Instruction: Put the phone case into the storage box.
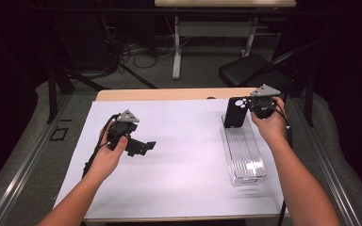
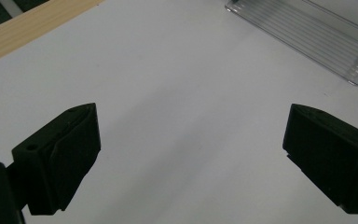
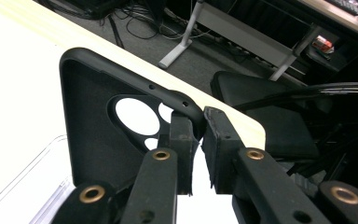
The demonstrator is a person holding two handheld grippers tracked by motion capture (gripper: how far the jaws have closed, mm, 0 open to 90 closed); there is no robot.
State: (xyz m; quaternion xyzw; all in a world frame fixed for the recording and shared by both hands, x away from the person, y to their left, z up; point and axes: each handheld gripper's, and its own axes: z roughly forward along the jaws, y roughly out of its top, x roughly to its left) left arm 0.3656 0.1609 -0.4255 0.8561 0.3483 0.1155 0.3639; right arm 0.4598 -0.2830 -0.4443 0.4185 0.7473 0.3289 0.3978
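Note:
A black phone case (image 1: 235, 112) with round camera cut-outs stands upright over the far end of a clear plastic tray (image 1: 245, 157). My right gripper (image 1: 249, 106) is shut on the case's upper right corner. In the right gripper view the case (image 3: 93, 140) rises at the left, and its rim is pinched between the two pads of that gripper (image 3: 200, 135). My left gripper (image 1: 141, 147) hovers low over the white sheet (image 1: 184, 155) at the left. Its jaws stand wide apart in its own view (image 2: 191, 154), with nothing between them.
The ribbed clear tray (image 2: 307, 32) lies lengthwise on the right side of the sheet. A strip of wooden table edge (image 1: 169, 94) runs along the far side. Beyond it are a black chair (image 1: 245, 70), a desk leg and floor cables.

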